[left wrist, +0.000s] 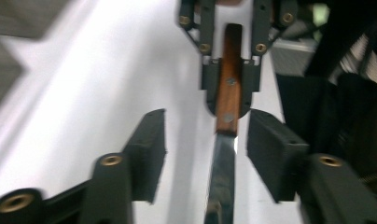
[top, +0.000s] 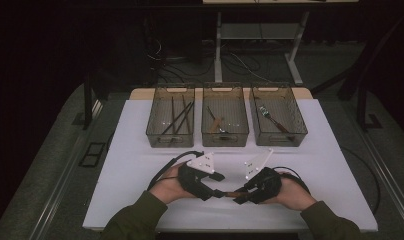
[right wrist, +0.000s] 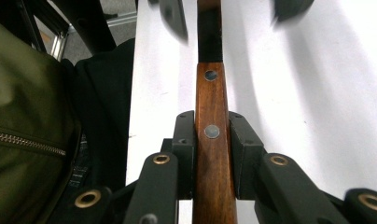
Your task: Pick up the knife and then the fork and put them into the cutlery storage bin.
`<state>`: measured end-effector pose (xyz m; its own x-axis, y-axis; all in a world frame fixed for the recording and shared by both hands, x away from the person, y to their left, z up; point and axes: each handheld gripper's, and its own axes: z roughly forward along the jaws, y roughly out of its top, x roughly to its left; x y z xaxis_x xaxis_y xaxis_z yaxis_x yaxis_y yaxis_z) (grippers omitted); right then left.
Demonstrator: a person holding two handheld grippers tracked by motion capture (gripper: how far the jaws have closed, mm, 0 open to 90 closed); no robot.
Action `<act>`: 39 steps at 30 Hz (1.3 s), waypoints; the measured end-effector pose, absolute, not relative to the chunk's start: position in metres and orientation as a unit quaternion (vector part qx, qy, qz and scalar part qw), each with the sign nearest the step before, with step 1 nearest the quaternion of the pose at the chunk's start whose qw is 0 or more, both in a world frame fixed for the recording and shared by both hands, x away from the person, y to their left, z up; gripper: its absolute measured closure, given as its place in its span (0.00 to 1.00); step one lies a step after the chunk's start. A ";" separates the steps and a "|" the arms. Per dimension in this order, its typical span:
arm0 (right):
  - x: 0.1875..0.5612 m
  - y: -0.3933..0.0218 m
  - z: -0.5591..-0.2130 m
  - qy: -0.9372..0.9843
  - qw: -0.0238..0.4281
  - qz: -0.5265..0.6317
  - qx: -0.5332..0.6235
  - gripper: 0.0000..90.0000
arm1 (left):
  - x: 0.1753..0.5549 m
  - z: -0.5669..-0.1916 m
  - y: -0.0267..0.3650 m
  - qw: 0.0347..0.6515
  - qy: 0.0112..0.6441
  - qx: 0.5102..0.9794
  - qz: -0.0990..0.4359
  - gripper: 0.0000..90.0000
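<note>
Jaws clamp riveted wooden handle (right wrist: 213,154), flat metal blade (left wrist: 221,172)

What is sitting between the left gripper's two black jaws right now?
In the left gripper view, the dark metal blade of the wooden-handled utensil runs between the left gripper jaws, untouched; the right gripper clamps its handle.

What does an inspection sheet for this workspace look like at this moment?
Surface: white table, bare around the hands.
Job's things: wooden-handled knife held between both grippers above the table.
Clutter: three mesh baskets at the back, holding chopsticks, a spoon and a fork.
Grippers: right gripper clamped on the knife handle; left gripper open, blade between its jaws, untouched.
Cables: black cables loop from each gripper.
Surroundings: dark floor, desk legs, loose wires behind.
</note>
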<state>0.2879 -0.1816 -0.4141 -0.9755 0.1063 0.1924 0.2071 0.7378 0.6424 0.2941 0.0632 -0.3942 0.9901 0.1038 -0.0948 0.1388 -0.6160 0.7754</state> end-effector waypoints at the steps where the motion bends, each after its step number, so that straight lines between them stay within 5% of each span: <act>1: 0.289 -0.183 -0.414 -0.929 0.068 -0.354 -0.086 0.84 | 0.296 -0.395 0.067 0.439 0.084 0.895 -0.016 0.45; 28: 0.320 -0.246 -0.409 -0.893 0.003 -0.381 -0.239 0.83 | 0.286 -0.431 0.150 0.449 0.286 0.840 0.104 0.14; 39: 0.339 -0.267 -0.382 -0.861 -0.044 -0.408 -0.299 0.83 | 0.282 -0.439 0.150 0.444 0.300 0.836 0.114 0.00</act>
